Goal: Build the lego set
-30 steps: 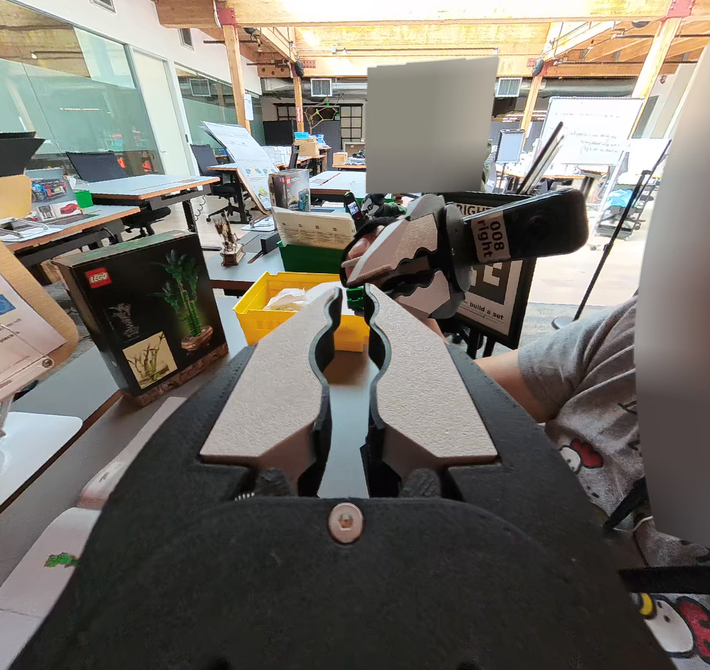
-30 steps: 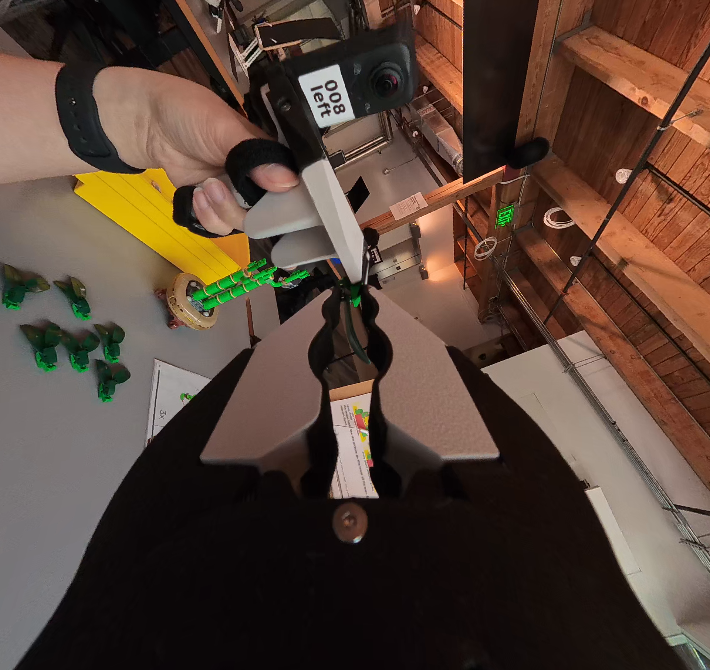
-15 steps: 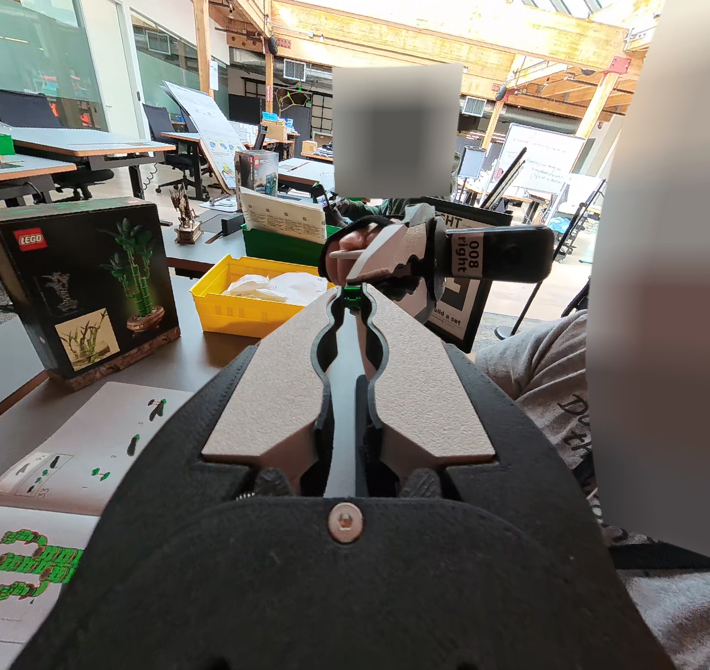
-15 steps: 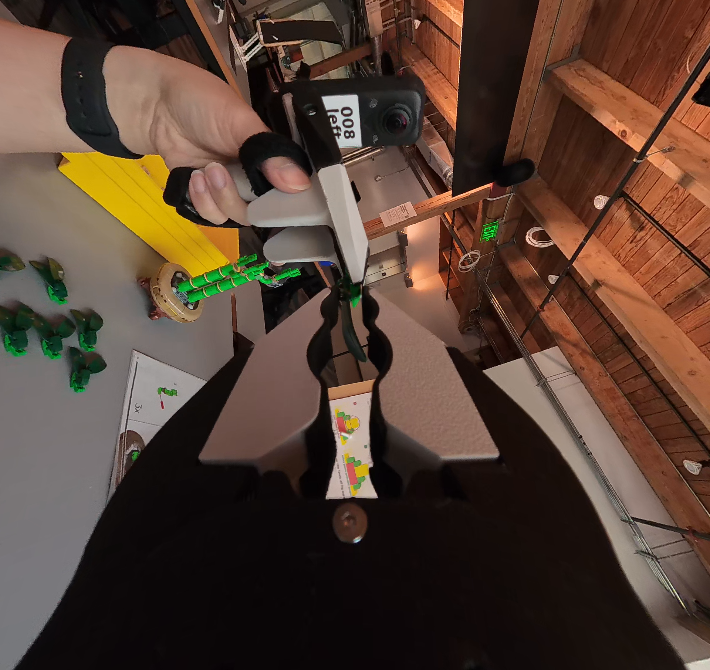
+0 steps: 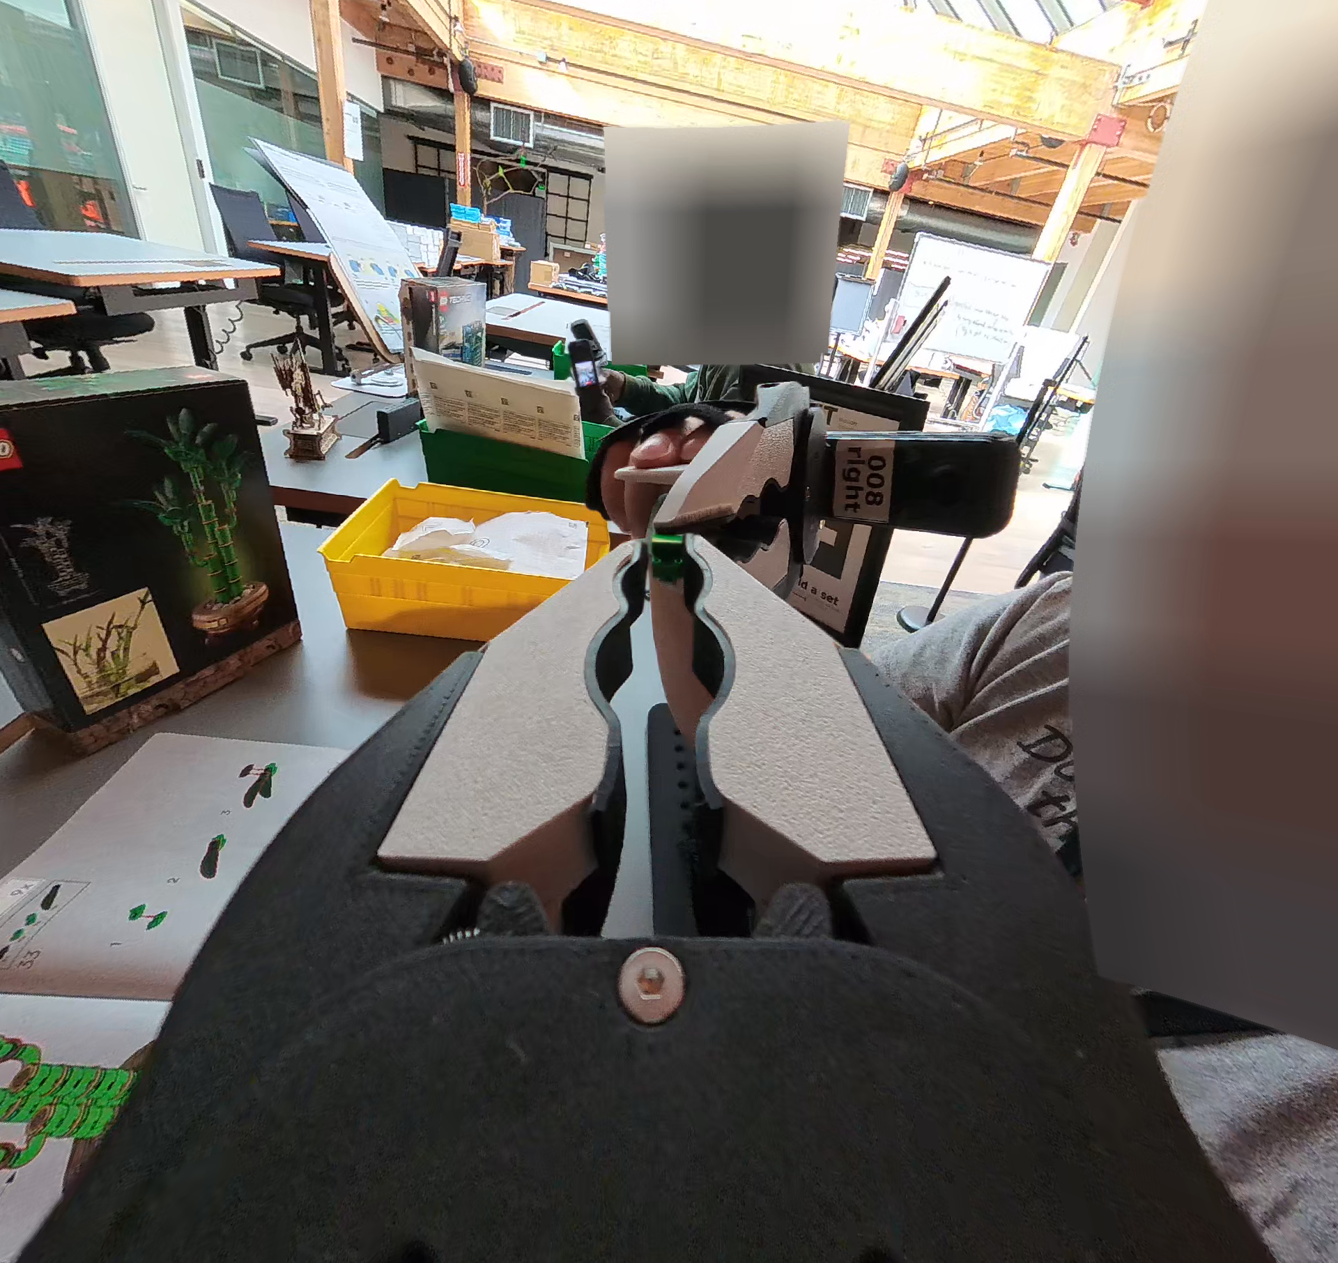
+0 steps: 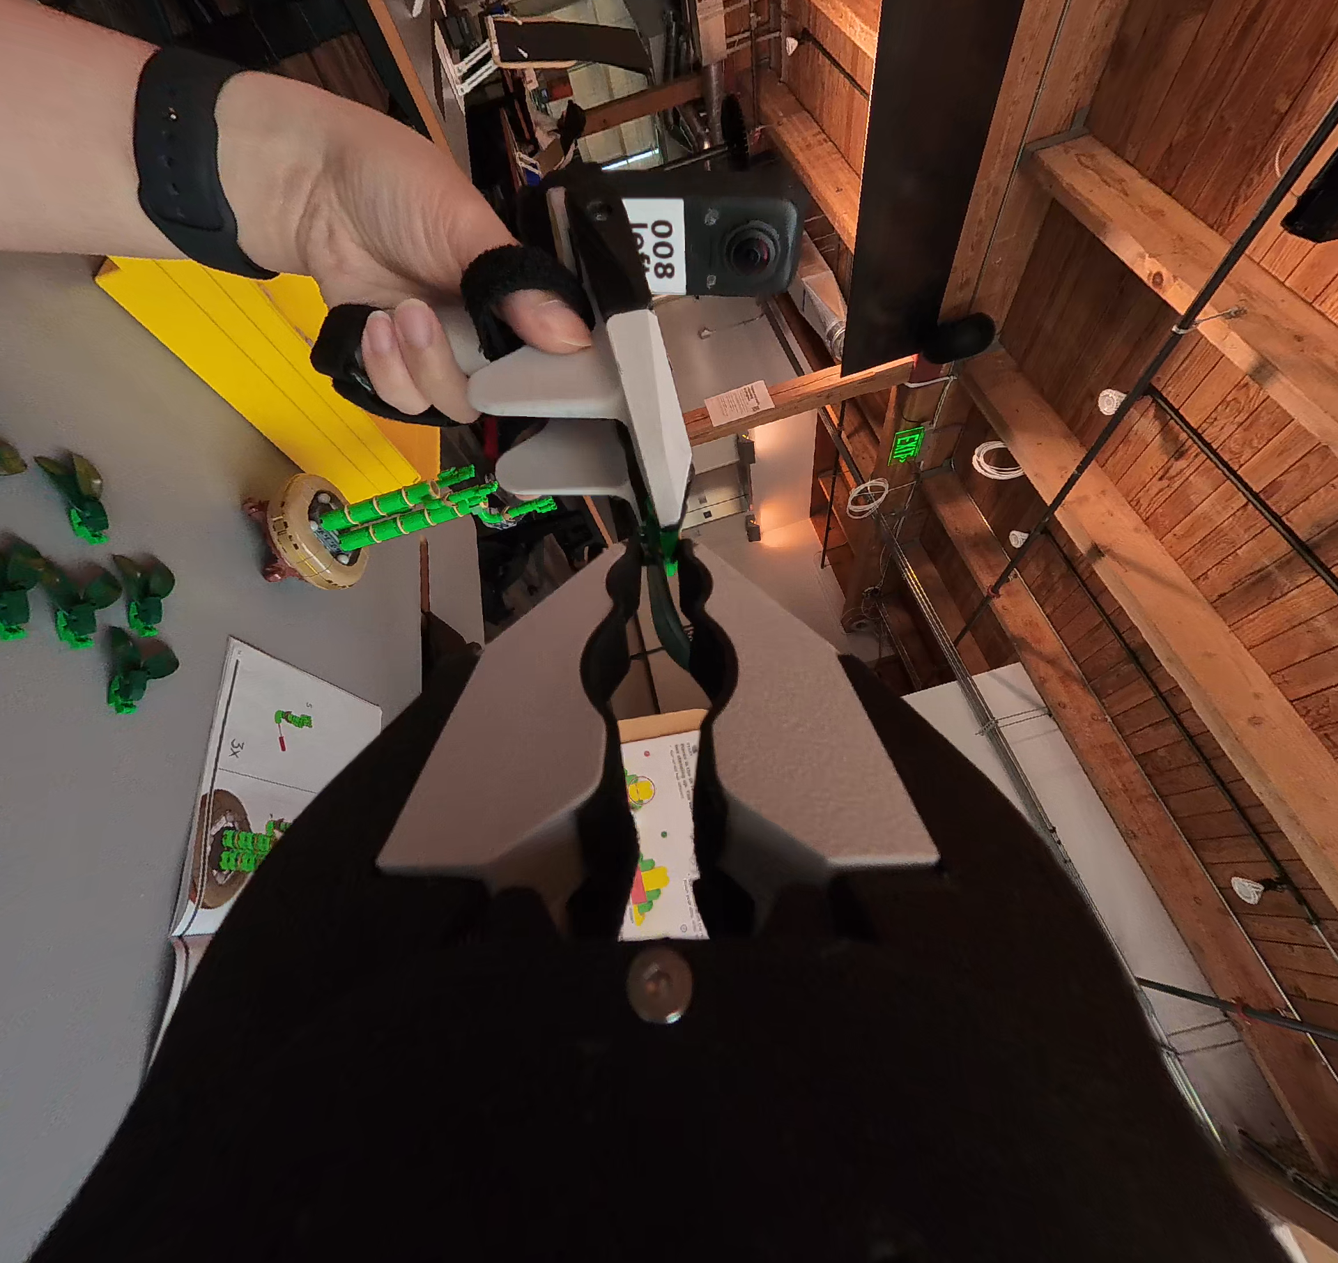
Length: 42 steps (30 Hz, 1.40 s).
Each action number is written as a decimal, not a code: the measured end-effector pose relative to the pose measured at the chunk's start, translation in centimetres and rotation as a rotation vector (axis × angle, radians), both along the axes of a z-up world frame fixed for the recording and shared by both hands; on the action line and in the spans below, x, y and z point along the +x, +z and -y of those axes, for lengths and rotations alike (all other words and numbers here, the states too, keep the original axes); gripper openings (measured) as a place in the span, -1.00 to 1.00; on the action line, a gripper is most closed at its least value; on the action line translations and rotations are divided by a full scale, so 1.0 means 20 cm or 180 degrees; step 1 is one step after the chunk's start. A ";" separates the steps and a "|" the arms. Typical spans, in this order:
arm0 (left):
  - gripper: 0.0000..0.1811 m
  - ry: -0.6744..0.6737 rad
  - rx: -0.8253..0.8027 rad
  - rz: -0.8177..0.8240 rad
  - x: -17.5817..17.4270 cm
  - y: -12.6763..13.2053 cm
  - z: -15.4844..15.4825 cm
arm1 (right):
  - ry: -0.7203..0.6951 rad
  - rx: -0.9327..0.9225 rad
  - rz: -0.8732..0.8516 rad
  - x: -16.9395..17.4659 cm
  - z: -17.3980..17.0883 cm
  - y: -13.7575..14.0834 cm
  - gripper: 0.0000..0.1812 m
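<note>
**Leaf meets clip, mid-air**

Bright green clip (image 5: pixel 665 560) pinched in my left gripper (image 5: pixel 665 565), nearly shut. Dark leaf (image 6: pixel 665 613) clamped in my right gripper (image 6: pixel 660 562), tips touching, above the tabletop. I judge it's the joining step: next, press straight. Bamboo model (image 6: pixel 376 515) waits beside the yellow bin (image 6: pixel 246 359).

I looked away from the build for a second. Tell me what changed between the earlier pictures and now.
The left tool tilted down and swung left: the instruction booklet came into its view and the set's box slid leftward. Its tips closed in on the small green piece, meeting the right tool there. The right tool kept its dark green leaf. The bamboo model and loose leaf clusters stayed on the table.
</note>
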State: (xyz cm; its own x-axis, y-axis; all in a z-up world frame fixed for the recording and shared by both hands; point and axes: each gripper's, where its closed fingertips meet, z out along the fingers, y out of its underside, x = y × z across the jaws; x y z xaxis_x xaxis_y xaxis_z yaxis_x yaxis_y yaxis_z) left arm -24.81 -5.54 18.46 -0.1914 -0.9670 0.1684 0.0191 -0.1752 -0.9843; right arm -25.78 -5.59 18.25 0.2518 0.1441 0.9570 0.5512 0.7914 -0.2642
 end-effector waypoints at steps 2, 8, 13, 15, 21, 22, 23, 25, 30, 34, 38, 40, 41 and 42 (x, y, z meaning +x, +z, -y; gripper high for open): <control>-0.84 0.0042 0.0016 -0.0013 -0.01 0.00 -0.01 | 0.0014 0.0011 0.0004 0.00 0.01 0.00 -0.92; -0.89 0.0108 0.0161 0.0119 -0.03 0.03 -0.02 | 0.0045 0.0001 0.0036 -0.01 0.00 -0.02 -0.92; -0.91 0.0079 0.0265 0.0033 -0.03 0.00 0.00 | 0.0053 -0.0041 0.0061 -0.01 0.00 -0.03 -0.92; -0.94 0.0108 0.0284 -0.0015 -0.02 -0.01 -0.01 | 0.0032 -0.0043 0.0094 -0.01 -0.01 -0.04 -0.91; -0.90 0.0112 0.0278 -0.0155 0.00 -0.05 -0.02 | 0.0018 -0.0020 0.0132 0.01 -0.03 -0.04 -0.92; -0.94 0.0092 0.0274 -0.0166 0.00 -0.06 -0.02 | 0.0035 -0.0033 0.0138 0.01 -0.03 -0.05 -0.91; -0.94 0.0083 0.0266 -0.0176 0.00 -0.06 -0.02 | 0.0043 -0.0051 0.0147 0.01 -0.03 -0.05 -0.91; -0.94 0.0079 0.0254 -0.0196 0.01 -0.06 -0.02 | 0.0053 -0.0093 0.0151 0.02 -0.03 -0.05 -0.91; -0.94 0.0064 0.0171 -0.0124 0.01 -0.05 -0.03 | 0.0075 -0.0078 0.0064 0.03 -0.04 -0.03 -0.91; -0.94 0.0114 0.0110 0.0074 0.01 0.00 -0.06 | 0.0115 0.0018 -0.0130 0.03 -0.05 0.01 -0.74; -0.94 0.0260 0.0184 0.0500 -0.04 0.09 -0.10 | 0.0326 0.0215 -0.0722 0.09 0.01 0.17 -0.61; -0.94 0.0388 0.0377 0.0892 -0.09 0.18 -0.11 | 0.0690 0.0007 -0.1533 0.18 0.05 0.32 -0.61; -0.94 0.0484 0.0496 0.1086 -0.11 0.21 -0.11 | 0.1048 -0.0355 -0.1926 0.22 0.06 0.36 -0.63; -0.94 0.0580 0.0616 0.1216 -0.13 0.24 -0.11 | 0.1415 -0.0867 -0.2286 0.24 0.04 0.39 -0.64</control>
